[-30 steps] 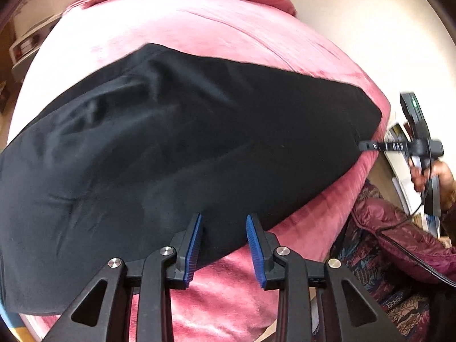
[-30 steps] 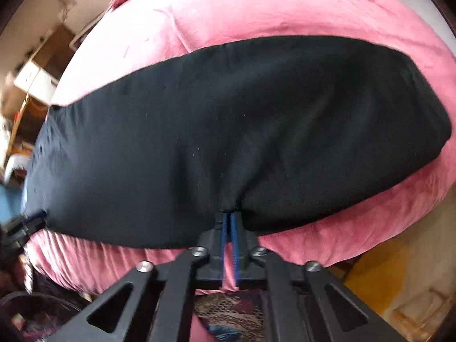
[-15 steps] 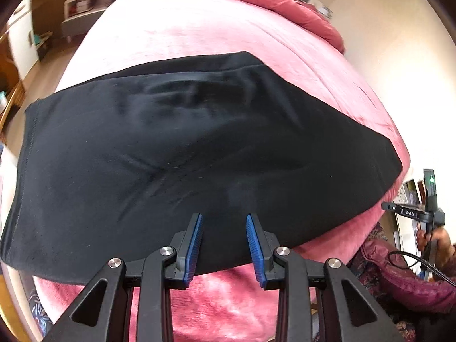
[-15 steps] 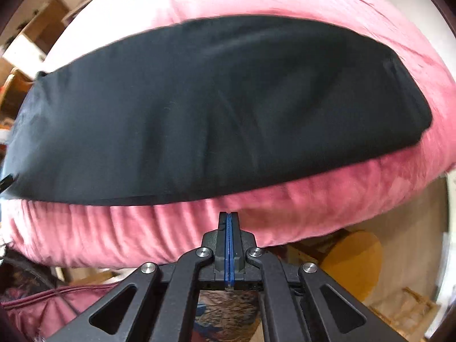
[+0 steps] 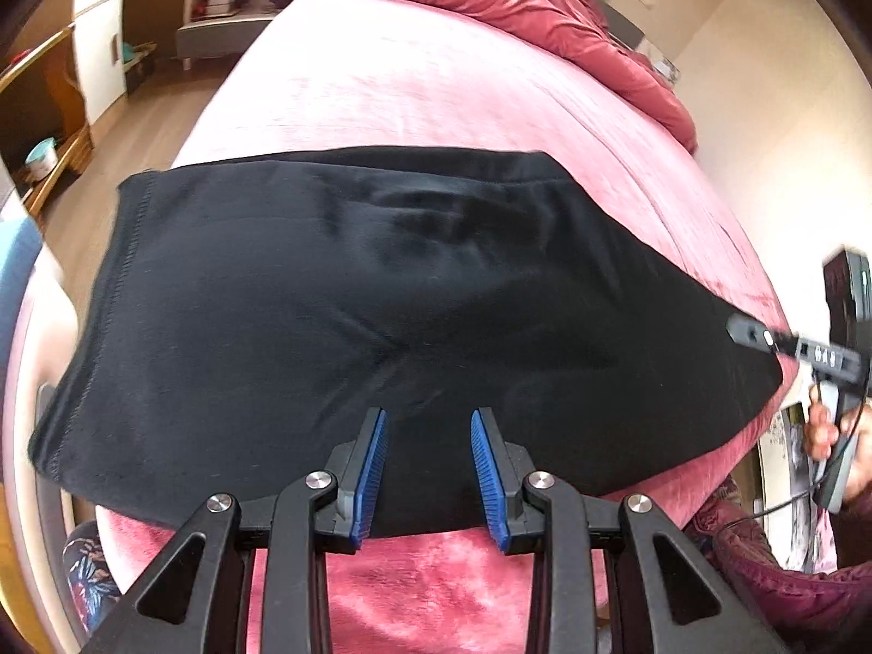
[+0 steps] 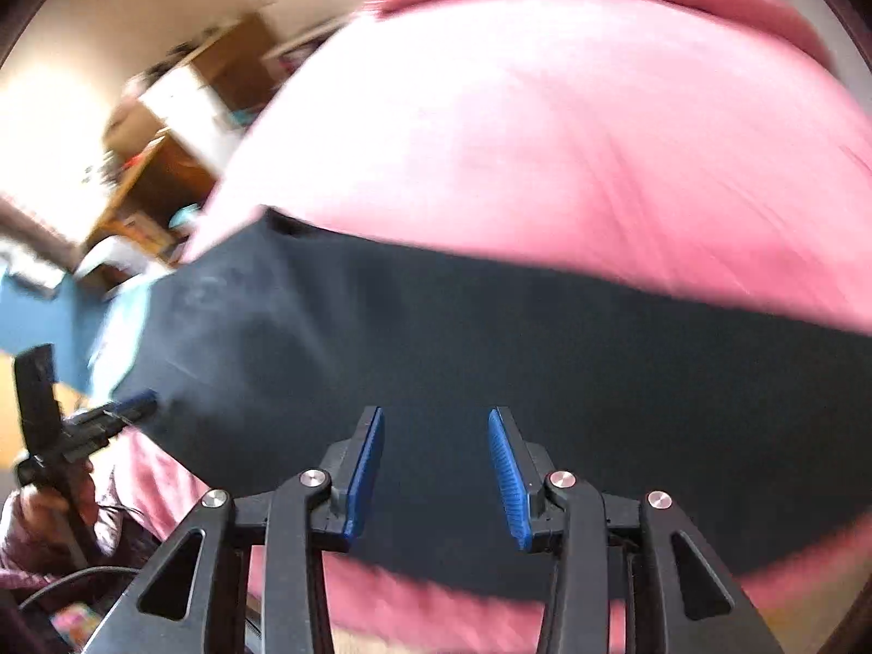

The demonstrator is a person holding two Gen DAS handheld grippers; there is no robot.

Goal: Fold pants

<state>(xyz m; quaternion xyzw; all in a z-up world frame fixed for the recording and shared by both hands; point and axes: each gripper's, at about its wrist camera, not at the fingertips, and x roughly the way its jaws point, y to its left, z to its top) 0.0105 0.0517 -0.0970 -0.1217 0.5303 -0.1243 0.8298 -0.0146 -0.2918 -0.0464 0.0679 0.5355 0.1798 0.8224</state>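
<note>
Pants point(image 5: 381, 316) lay flat, folded lengthwise, across the near part of the pink bed point(image 5: 436, 87). Left gripper point(image 5: 428, 463) hovered with fingers spread, empty; right gripper point(image 6: 436, 468), fingers just parted, held nothing. Next likely: regrasping an end for the crosswise fold.

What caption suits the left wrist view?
Open left gripper above folded black cotton pants on a pink velvet bedspread.
</note>
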